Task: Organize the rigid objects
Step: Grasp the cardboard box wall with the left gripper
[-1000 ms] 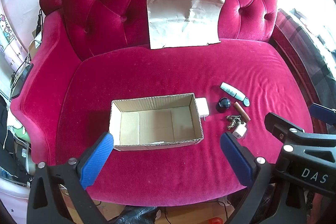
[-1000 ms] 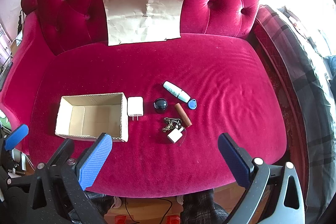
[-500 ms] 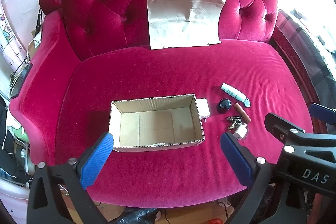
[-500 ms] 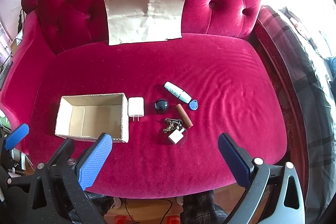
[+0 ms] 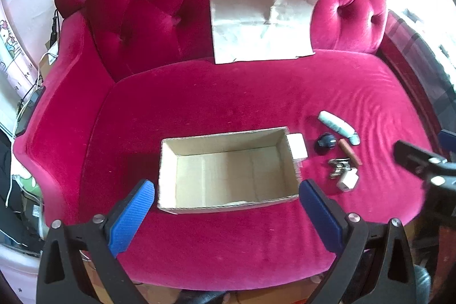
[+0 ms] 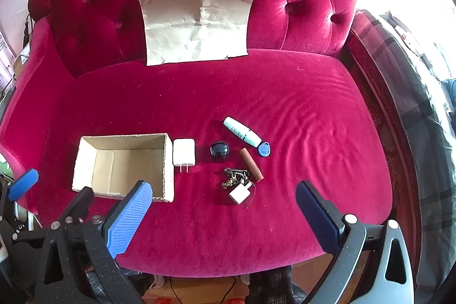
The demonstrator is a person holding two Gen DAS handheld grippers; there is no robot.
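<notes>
Resting on the seat of a crimson tufted sofa (image 6: 285, 93), an open cardboard box (image 6: 125, 164) lies empty at left, with a white charger (image 6: 183, 152) just beside its right wall. Farther right: a dark round object (image 6: 219, 150), a brown cylinder (image 6: 250, 164), a pale tube (image 6: 242, 132) touching a blue tag (image 6: 264, 149), and a bunch of keys (image 6: 235, 178) with a white square fob (image 6: 239, 194). A creased paper sheet (image 6: 196, 24) leans on the backrest. Left gripper (image 5: 226, 211), fingers wide, holding nothing, faces the box; right gripper (image 6: 223, 214), fingers wide and empty, hovers near the keys.
</notes>
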